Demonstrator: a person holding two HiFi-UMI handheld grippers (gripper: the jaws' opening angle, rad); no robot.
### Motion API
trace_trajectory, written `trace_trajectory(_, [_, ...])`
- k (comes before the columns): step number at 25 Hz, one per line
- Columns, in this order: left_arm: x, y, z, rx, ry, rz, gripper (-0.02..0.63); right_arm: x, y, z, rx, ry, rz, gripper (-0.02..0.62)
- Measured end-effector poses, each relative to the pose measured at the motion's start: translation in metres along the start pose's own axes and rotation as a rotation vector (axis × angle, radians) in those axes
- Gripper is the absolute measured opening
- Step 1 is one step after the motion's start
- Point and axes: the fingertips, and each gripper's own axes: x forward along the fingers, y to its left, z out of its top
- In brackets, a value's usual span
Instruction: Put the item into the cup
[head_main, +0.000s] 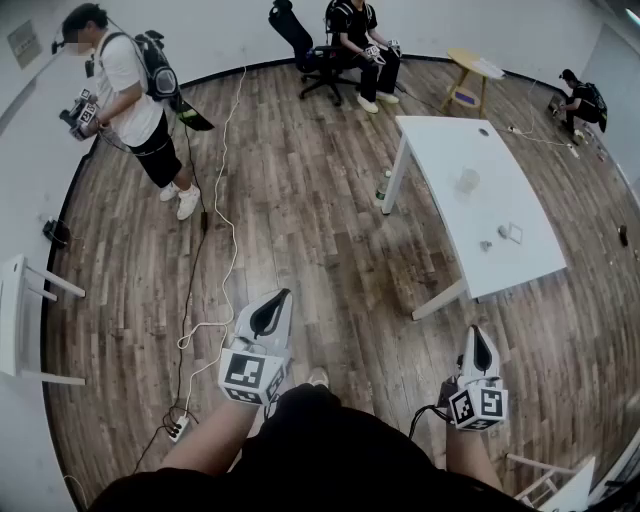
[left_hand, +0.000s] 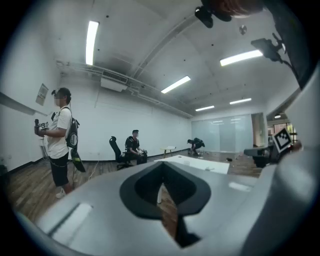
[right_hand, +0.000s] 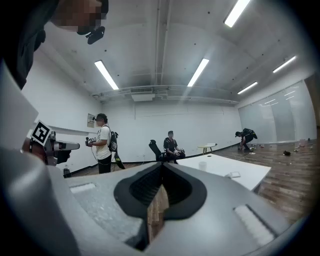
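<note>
Over on the far left, by the wall, a standing person (head_main: 125, 85) holds a pair of grippers at chest height, and a white cable (head_main: 232, 200) snakes along the wooden floor towards the near side. Next comes the wearer's left gripper (head_main: 285, 293), held low and close to the body, roughly level, its jaws together with nothing between them. Far back, a seated person (head_main: 355, 50) waits in a black chair, and a bottle (head_main: 383, 185) stands on the floor beside a leg of the white table (head_main: 450, 150). On that table a pale cup (head_main: 467, 182) stands upright near the middle, mouth up, so it looks ready to receive something. The right gripper (head_main: 474, 328) mirrors the left: level, near the body, jaws pressed together and empty. Both seem simply carried, since the wearer stands well apart from the table and the task looks not yet begun. Towards the table's near end, apart from the cup, lie a small grey piece (head_main: 486, 245) and a flat white square (head_main: 511, 232); which is the item to go in I cannot tell. At the far right a crouching person (head_main: 580, 100) bends over the floor.
</note>
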Motion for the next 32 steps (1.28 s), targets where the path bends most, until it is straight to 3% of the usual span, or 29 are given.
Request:
trace_trajectory(7, [0.093,0.037,0.025,0.030,-0.010,-0.078,0.008,0.078,0.005,0.041,-0.028,-0.098,-0.032,0.002])
trace_trajectory(14, [0.153,0.051,0.030,0.034,0.027,-0.139,0.008,0.110,-0.031,0.028,-0.016,-0.030,-0.136,0.002])
trace_trajectory(18, [0.187,0.065,0.018,0.041,0.065,-0.121,0.007,0.144,-0.063,0.018,0.013,-0.030,-0.188,0.002])
trace_trajectory(24, [0.254,0.076,0.046,0.026,0.096,-0.066,0.007,0.230,-0.089,0.040,0.031,-0.061,-0.116,0.002])
trace_trajectory(28, [0.319,0.061,0.083,0.050,0.035,-0.112,0.008,0.287,-0.103,0.066,-0.010,-0.105,-0.060,0.002])
trace_trajectory(32, [0.372,0.056,0.106,0.054,-0.004,-0.083,0.007,0.334,-0.128,0.071,-0.018,-0.085,-0.032,0.002])
